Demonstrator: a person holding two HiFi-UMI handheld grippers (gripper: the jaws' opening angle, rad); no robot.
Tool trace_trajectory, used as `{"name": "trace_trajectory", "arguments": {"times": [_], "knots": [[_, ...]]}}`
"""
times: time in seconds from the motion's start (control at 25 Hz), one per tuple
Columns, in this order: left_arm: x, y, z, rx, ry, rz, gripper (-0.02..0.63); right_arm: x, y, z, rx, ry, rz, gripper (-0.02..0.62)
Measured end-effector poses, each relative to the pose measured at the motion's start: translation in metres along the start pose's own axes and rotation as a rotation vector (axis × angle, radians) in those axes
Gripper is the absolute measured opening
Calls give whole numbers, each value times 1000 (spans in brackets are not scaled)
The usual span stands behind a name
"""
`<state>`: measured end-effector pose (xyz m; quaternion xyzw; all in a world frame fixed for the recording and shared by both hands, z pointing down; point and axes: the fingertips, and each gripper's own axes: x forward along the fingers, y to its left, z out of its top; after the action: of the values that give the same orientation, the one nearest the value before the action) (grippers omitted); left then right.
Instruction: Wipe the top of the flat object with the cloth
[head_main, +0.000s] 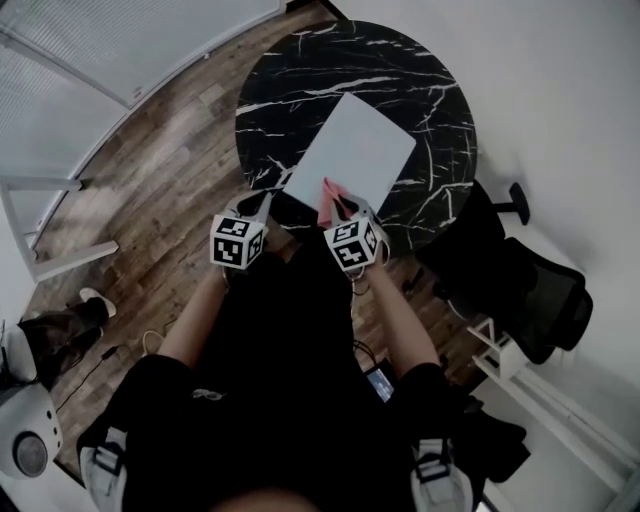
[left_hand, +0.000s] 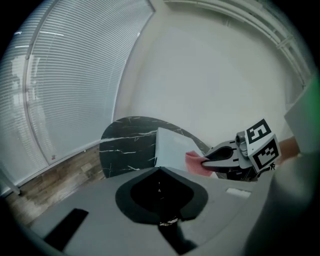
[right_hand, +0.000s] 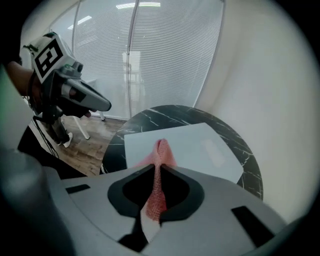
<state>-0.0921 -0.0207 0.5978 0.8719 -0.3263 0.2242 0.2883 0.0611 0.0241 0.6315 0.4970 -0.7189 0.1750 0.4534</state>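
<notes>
A flat white board (head_main: 355, 150) lies on a round black marble table (head_main: 300, 80). My right gripper (head_main: 335, 208) is shut on a pink cloth (head_main: 328, 200), which rests on the board's near edge. The right gripper view has the cloth (right_hand: 161, 150) running up between the jaws onto the board (right_hand: 200, 145). My left gripper (head_main: 278, 192) sits at the board's near left corner. Its jaws look closed in the left gripper view (left_hand: 159, 170), tips against that corner of the board (left_hand: 172, 147). I cannot tell whether they pinch it. That view also shows the right gripper (left_hand: 202, 161) and cloth (left_hand: 194, 162).
A black office chair (head_main: 530, 290) stands right of the table, beside a white shelf frame (head_main: 500, 350). On the wooden floor at left are a white stand (head_main: 40, 220) and a person's shoe (head_main: 95, 300). Window blinds (right_hand: 150, 50) line the far wall.
</notes>
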Motion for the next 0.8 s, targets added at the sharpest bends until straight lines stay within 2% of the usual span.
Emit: {"name": "trace_trajectory", "arguments": {"times": [0.2, 0.32, 0.52, 0.8], "knots": [[12, -23, 27, 10, -44, -42, 0, -28, -32, 35, -76, -49, -54, 21], [18, -30, 42, 25, -59, -41, 0, -38, -54, 55, -94, -88, -73, 23], [25, -30, 65, 28, -77, -1, 0, -33, -91, 81, -125, -129, -74, 22], [35, -23, 88, 0, -92, 88, 0, -14, -127, 105, -125, -171, -30, 22]]}}
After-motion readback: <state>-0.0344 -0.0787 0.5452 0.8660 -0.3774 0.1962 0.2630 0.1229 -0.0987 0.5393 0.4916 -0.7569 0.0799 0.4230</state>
